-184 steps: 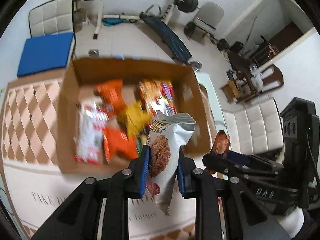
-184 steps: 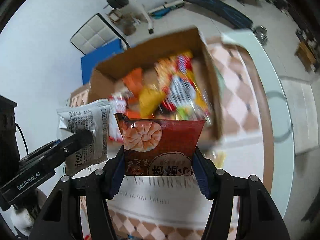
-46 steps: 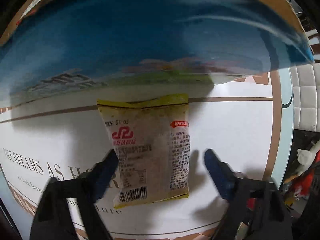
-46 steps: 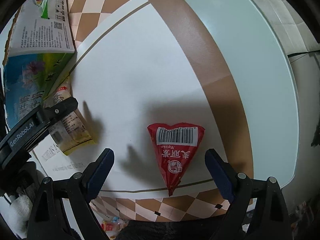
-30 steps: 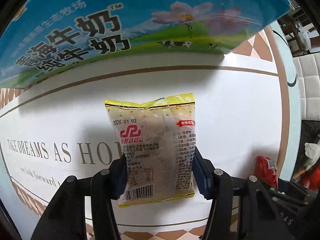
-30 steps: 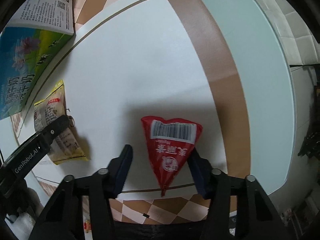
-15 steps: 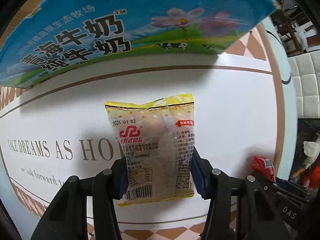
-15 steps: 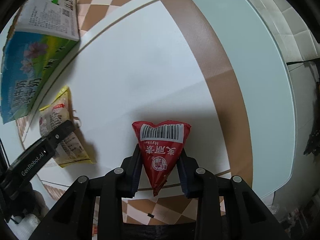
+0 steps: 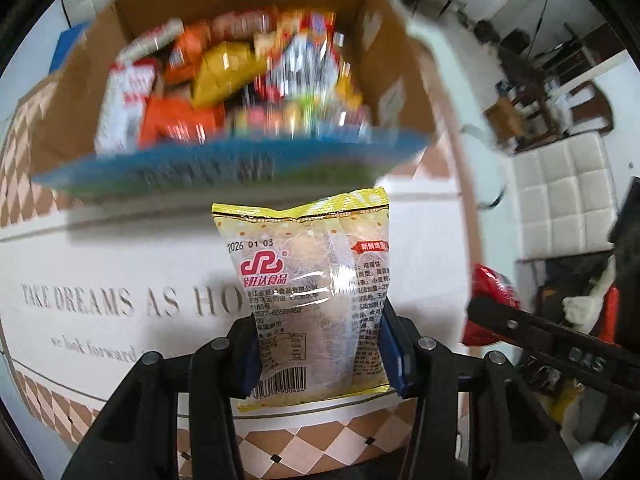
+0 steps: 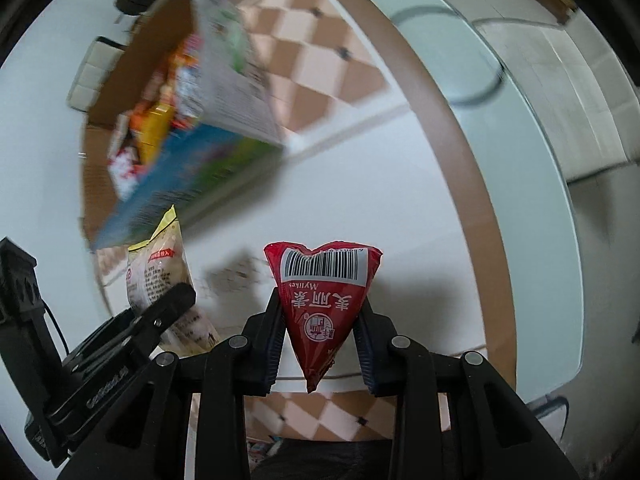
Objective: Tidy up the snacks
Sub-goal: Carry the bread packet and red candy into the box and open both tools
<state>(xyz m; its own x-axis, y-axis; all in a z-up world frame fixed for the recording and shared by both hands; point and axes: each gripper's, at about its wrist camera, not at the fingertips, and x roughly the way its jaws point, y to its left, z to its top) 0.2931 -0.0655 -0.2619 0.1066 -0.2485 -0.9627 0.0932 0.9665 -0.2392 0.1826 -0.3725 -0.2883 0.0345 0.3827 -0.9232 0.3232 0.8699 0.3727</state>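
My left gripper (image 9: 320, 344) is shut on a yellow-topped clear snack packet (image 9: 308, 292) and holds it up off the table, in front of the cardboard box (image 9: 384, 40). The box holds several snack packs (image 9: 224, 80), blurred by motion. My right gripper (image 10: 320, 344) is shut on a red triangular snack packet (image 10: 324, 296), lifted above the table. The left gripper and its yellow packet (image 10: 156, 276) show at the left of the right wrist view; the red packet (image 9: 492, 292) shows at the right of the left wrist view.
The box (image 10: 132, 60) stands on a table (image 9: 100, 248) with a white printed centre and a checkered brown border (image 10: 320, 60). White padded chairs (image 9: 560, 192) stand past the table's right edge, with furniture behind.
Both grippers have lifted their packets off the table and tilted up, so the open box top has come into view. Earlier both closed on the packets.
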